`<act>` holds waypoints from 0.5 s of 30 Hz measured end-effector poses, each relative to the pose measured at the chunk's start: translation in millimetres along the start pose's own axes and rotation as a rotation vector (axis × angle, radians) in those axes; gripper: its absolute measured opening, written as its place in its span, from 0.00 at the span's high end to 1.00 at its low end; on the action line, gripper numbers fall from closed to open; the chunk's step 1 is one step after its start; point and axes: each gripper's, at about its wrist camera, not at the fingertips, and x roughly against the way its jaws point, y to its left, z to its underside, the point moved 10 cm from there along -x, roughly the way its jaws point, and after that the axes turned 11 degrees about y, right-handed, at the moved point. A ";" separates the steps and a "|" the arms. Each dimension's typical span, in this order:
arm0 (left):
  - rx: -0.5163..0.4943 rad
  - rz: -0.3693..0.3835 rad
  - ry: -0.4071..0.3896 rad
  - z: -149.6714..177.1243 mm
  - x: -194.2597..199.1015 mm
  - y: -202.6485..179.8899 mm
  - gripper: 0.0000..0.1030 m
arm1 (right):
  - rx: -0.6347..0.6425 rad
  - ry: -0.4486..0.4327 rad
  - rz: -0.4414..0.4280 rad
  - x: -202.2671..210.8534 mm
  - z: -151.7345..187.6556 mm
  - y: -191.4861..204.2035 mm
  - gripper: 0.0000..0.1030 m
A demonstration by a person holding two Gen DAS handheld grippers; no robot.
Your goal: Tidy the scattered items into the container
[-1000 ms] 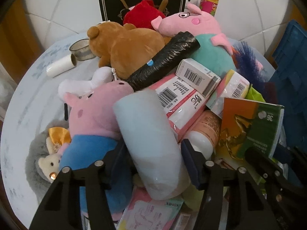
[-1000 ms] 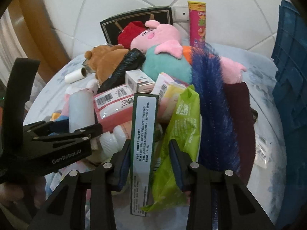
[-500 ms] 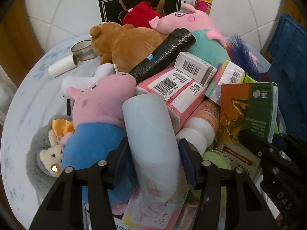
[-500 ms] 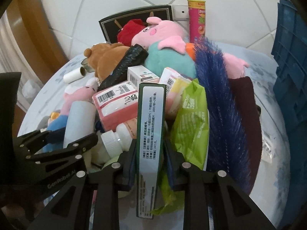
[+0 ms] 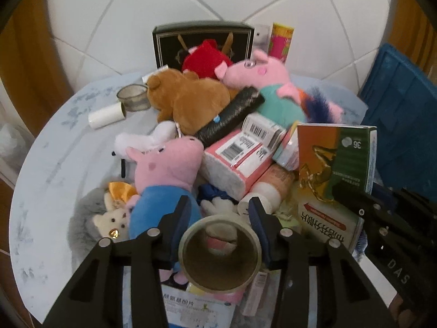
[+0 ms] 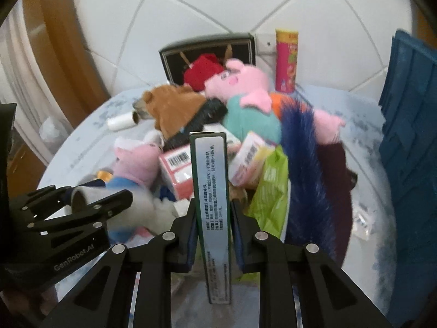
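Observation:
My left gripper (image 5: 220, 213) is shut on a pale roll (image 5: 220, 251), lifted above the pile, with its brown cardboard core end-on to the camera. The right wrist view shows the same roll (image 6: 136, 205) in the left gripper (image 6: 82, 207) at lower left. My right gripper (image 6: 213, 210) is shut on a green and orange box (image 6: 210, 180), held upright and edge-on above the heap. The box's orange and green face (image 5: 336, 158) shows in the left wrist view. The blue crate (image 5: 401, 114) stands at the right of the round table (image 5: 54, 164).
The heap holds two pink pig plushes (image 5: 166, 169) (image 6: 240, 82), a brown bear (image 5: 188, 101), a black roll (image 5: 232, 112), pink packs (image 5: 240, 153), a bottle (image 5: 270, 188), a green pouch (image 6: 270, 183) and a blue duster (image 6: 303, 164). A snack tube (image 6: 285, 60), black box (image 5: 202, 43) and small white roll (image 5: 106, 113) stand behind.
The left gripper has lifted the roll off the pile and tipped it until its core faces the camera. The right gripper has closed on the box and raised it.

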 end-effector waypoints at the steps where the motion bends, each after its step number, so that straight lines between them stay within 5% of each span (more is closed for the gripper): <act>1: -0.001 -0.004 -0.006 0.5 4.5 -0.1 0.58 | 0.006 -0.008 0.000 6.6 -1.4 1.8 0.79; 9: 0.027 -0.022 -0.046 9.9 43.7 0.5 0.58 | 0.049 -0.056 -0.011 51.2 -4.7 8.0 0.80; 15: 0.071 -0.040 0.035 40.6 18.9 9.4 0.58 | 0.049 0.040 -0.028 27.7 23.9 1.7 0.75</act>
